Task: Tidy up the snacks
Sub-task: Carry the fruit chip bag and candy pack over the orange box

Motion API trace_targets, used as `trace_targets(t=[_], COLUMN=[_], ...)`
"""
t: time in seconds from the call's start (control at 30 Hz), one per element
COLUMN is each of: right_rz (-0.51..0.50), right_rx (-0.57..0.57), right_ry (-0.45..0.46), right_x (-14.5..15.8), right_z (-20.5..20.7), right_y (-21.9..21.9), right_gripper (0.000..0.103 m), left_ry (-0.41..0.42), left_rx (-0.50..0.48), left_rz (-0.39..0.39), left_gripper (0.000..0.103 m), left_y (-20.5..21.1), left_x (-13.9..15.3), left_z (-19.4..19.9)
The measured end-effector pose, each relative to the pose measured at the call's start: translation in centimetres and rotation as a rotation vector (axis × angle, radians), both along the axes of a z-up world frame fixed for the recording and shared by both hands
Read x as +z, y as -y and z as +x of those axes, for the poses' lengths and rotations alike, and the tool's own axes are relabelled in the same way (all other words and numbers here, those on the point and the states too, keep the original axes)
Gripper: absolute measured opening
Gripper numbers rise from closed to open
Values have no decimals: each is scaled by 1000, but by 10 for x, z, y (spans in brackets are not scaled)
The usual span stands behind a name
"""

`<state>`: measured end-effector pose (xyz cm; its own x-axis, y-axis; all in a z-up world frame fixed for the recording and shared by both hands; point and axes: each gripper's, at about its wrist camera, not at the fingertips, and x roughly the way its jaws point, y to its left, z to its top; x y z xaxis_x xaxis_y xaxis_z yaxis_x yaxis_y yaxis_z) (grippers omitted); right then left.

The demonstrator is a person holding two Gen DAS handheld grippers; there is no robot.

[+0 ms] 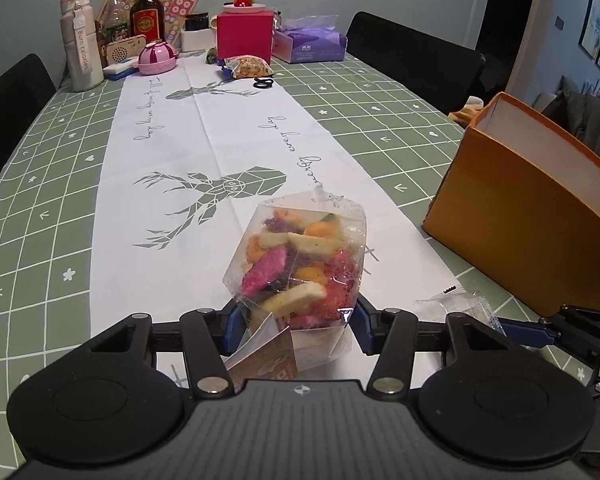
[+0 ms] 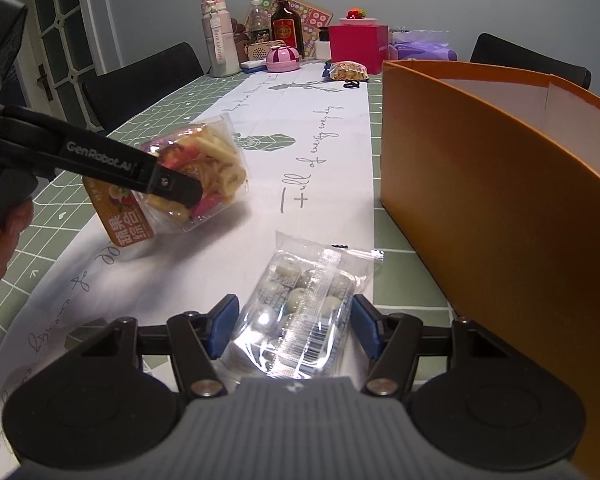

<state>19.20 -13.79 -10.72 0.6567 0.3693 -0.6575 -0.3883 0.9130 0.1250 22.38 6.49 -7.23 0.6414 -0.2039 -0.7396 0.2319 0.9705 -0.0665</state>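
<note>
The clear, glossy plastic bag of coloured dried fruit chips [image 1: 296,268] crinkles and catches light. At four o'clock from it, the small transparent film packet of pale round sweets [image 2: 304,304] shines too. The tall orange cardboard box [image 2: 492,184] looks matt and smooth; the green-checked cloth table cover [image 1: 40,200] is creased.
</note>
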Motion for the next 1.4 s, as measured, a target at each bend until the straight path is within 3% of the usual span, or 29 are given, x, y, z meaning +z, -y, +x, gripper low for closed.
trace_targets(t=[0.5, 0.83, 1.4], right_rz=[-15, -5, 4], right_rx=[16, 28, -49], right_ry=[48, 106, 197], right_x=[39, 90, 171], right_z=[-16, -39, -71], right_y=[12, 37, 123], right_gripper=[59, 59, 59], left_ry=[45, 67, 163], left_rx=[-8, -49, -159], left_rz=[-2, 74, 102], left_gripper=[60, 60, 60], left_y=[6, 46, 129], left_x=[39, 81, 145], left_z=[-24, -49, -91])
